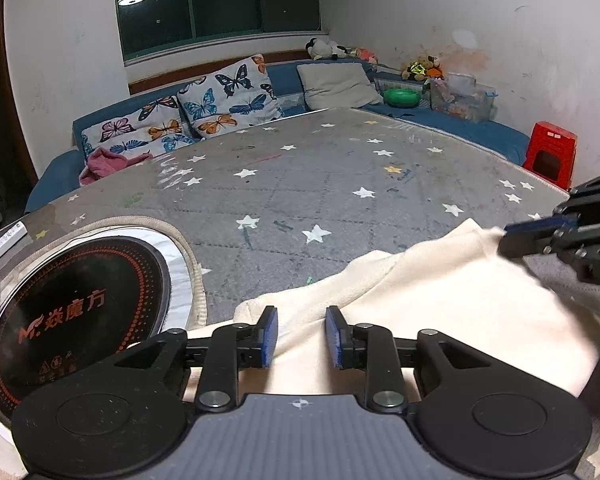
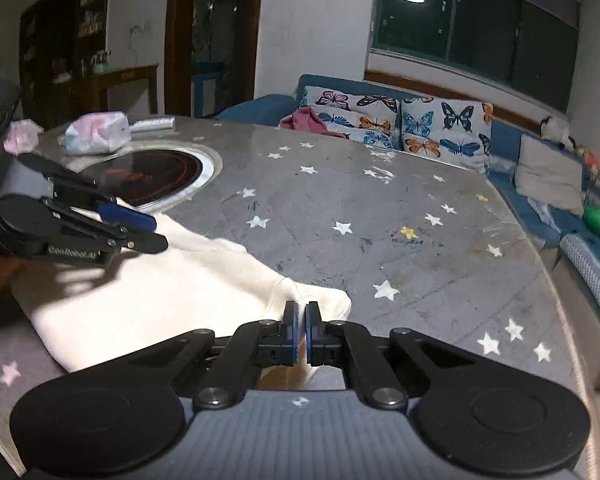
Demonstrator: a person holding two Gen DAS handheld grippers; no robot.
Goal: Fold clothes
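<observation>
Cream garment (image 1: 440,300) on the desk (image 1: 300,184) — right gripper (image 2: 301,332) pinches its corner, left gripper (image 1: 301,336) fingers gape; pulling one-handed may drag it askew — or slip.

left wrist view low over table (image 1: 300,184), facing window, right wrist view alongside, both sharing cloth (image 1: 440,300)

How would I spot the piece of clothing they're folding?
Find the big grey star-patterned table. On its near edge, right of the round black cooktop, lies a cream fleece garment. It is the only cloth on the table, and the right gripper pinches its corner.
</observation>
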